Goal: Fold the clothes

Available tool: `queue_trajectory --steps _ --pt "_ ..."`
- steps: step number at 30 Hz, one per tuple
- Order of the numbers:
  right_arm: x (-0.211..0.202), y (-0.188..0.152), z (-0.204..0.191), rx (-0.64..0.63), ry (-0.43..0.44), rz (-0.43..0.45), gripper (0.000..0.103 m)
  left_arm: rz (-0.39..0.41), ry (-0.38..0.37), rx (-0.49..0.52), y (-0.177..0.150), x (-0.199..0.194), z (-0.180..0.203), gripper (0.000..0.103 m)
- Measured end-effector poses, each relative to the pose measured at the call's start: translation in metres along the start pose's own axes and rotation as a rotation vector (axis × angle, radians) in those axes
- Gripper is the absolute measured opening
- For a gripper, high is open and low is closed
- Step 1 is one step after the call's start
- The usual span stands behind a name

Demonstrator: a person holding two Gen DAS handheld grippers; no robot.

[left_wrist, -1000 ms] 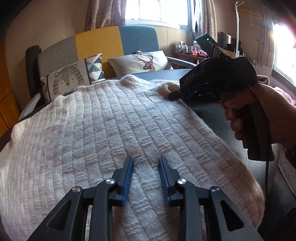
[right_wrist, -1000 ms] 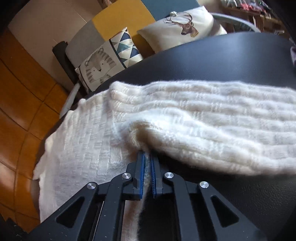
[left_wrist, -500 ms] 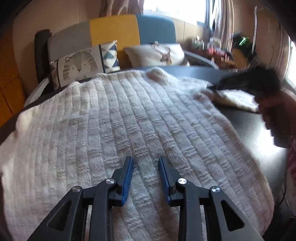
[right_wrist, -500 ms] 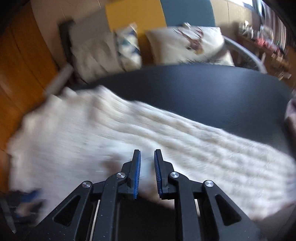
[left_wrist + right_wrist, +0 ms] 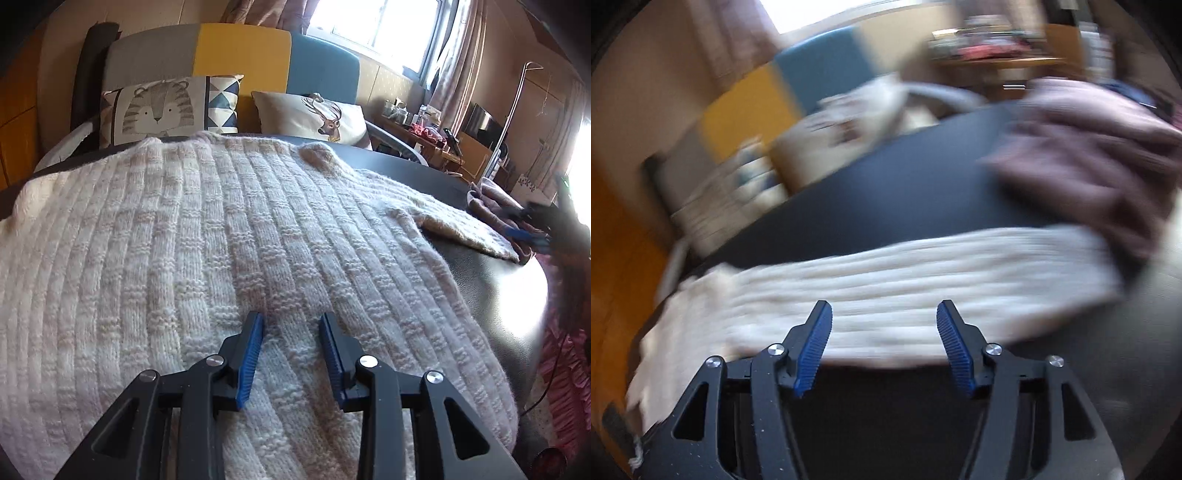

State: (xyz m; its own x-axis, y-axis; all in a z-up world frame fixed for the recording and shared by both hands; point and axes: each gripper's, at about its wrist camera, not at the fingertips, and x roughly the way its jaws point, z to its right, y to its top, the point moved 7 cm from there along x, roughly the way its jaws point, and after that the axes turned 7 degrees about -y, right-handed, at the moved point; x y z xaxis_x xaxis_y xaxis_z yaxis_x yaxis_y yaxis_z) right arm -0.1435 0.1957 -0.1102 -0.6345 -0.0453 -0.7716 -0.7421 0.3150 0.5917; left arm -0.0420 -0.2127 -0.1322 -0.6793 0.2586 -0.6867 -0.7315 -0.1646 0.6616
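A cream knitted sweater [image 5: 192,251] lies spread flat on the dark round table [image 5: 491,273]. Its right sleeve [image 5: 458,225] stretches out to the right across the table. My left gripper [image 5: 290,350] hovers open low over the sweater's body, nothing between its blue pads. In the blurred right wrist view the sleeve [image 5: 923,291] runs straight across, left to right. My right gripper [image 5: 884,347] stands wide open just in front of the sleeve, holding nothing. In the left wrist view the right gripper [image 5: 532,229] shows at the far right, near the sleeve's cuff.
A folded mauve garment [image 5: 1100,155] lies on the table at the sleeve's end, also seen as a mauve pile [image 5: 491,203]. Behind the table stands a grey, yellow and blue sofa [image 5: 240,55] with a tiger cushion [image 5: 159,107] and a deer cushion [image 5: 314,118]. A pink ruffled cloth [image 5: 561,373] hangs at right.
My right gripper let go of the sleeve, opened wide and pulled back to the right. The sleeve went from folded over the body to lying straight out on the table. The left gripper barely moved.
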Motion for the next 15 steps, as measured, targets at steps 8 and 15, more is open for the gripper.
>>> queue_trajectory --steps 8,15 --pt "0.014 0.004 0.103 0.128 -0.196 -0.036 0.063 0.004 -0.01 -0.013 0.0 0.0 -0.002 0.033" --pt "0.037 0.011 0.097 0.083 -0.22 -0.034 0.063 0.005 -0.005 -0.011 0.0 0.0 -0.002 0.033"
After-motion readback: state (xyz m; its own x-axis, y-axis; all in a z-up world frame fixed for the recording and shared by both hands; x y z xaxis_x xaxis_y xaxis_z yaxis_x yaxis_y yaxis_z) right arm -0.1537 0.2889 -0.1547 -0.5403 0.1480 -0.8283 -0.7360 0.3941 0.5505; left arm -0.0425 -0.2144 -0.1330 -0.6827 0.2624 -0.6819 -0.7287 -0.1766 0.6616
